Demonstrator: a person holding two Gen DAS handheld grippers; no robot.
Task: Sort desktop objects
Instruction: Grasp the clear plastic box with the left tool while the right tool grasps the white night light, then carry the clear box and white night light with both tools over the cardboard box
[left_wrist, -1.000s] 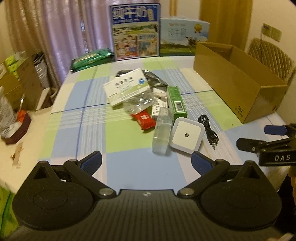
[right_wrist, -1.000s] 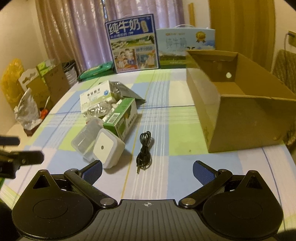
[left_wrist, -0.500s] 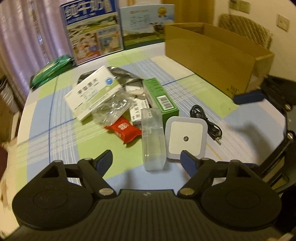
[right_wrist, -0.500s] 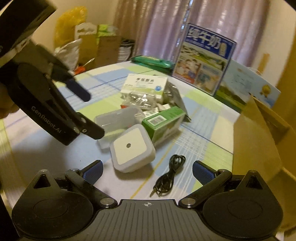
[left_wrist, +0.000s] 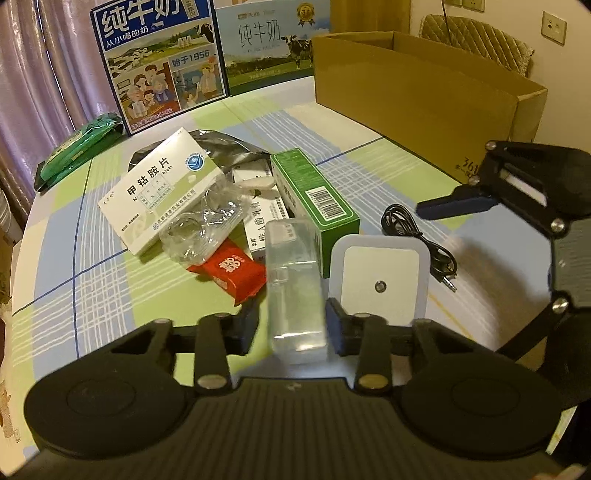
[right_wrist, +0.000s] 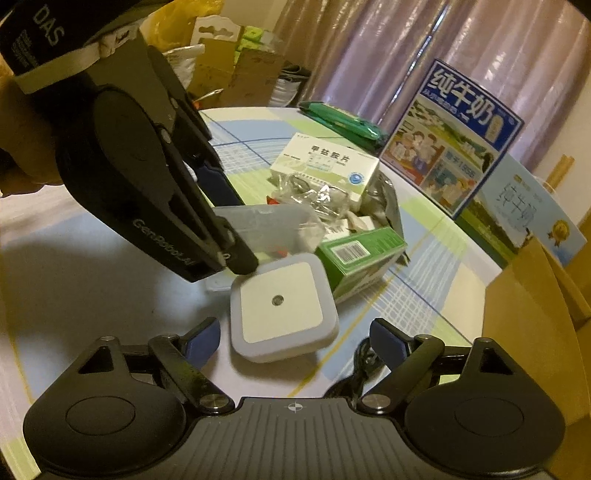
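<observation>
Now dropped to the table (left_wrist: 110, 295), left gripper (left_wrist: 291, 325) narrowed around the clear plastic case (left_wrist: 295, 284) beside the pile, not yet clamped; right gripper (right_wrist: 295, 341) wide, straddling the white night light (right_wrist: 282, 306).

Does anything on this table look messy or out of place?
Yes. Boxes and packets lie heaped crookedly mid-table: a white medicine box tilts on a silver pouch, with crumpled clear plastic on top. Nothing looks spilled or broken.

We see both views in dim, warm yellowish indoor light. Fisheye bending curves the table (left_wrist: 110, 280) edges and darkens the corners. Soft shadows fall under the left gripper (right_wrist: 236, 236). The clear plastic case (left_wrist: 295, 295) looks slightly blurred.
</observation>
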